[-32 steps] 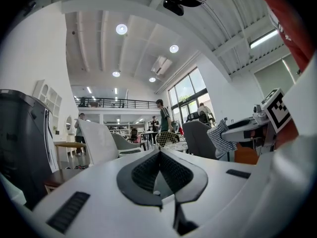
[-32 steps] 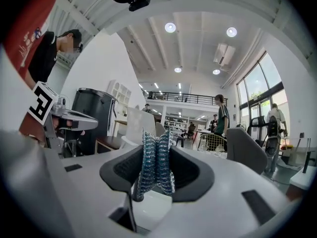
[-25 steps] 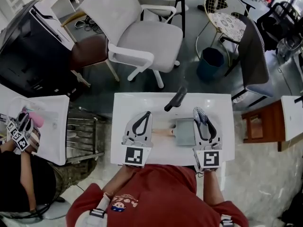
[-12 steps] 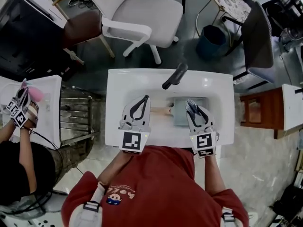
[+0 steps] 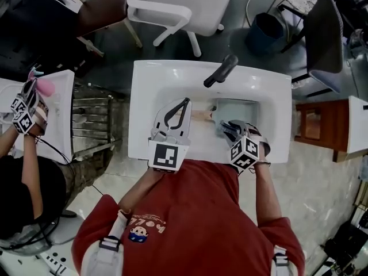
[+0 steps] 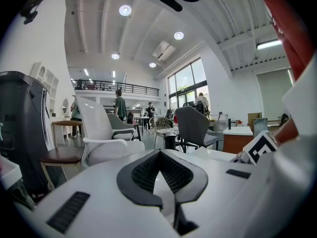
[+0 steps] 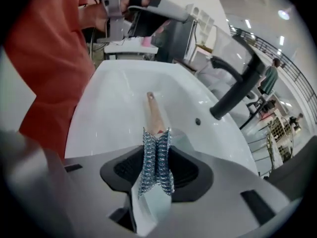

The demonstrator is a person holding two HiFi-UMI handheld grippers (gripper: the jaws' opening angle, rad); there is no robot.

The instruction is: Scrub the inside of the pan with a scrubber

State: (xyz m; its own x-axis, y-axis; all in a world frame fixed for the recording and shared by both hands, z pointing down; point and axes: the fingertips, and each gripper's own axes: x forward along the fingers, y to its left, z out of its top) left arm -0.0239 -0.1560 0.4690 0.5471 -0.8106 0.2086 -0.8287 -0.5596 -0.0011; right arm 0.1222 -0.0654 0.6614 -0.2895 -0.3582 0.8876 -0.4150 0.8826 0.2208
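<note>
The scrubber (image 7: 156,167), a silvery wad of steel mesh, is pinched flat in the right claw (image 7: 156,138). It sits just above the near part of the grey square pan (image 5: 240,109), which lies in the white sink (image 5: 144,91). The left claw (image 6: 159,157) is closed and empty beside the pan's wooden handle (image 7: 153,110). A second ago the right claw pointed forward; now it tilts inward over the pan.

Red cartoon-print shirt (image 5: 190,211); pale grey left tool (image 5: 185,102) and right tool (image 5: 225,126) bearing black-and-white marker cubes (image 5: 168,156).

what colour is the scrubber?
The scrubber is shiny silvery metal mesh; right gripper view shows it best.
</note>
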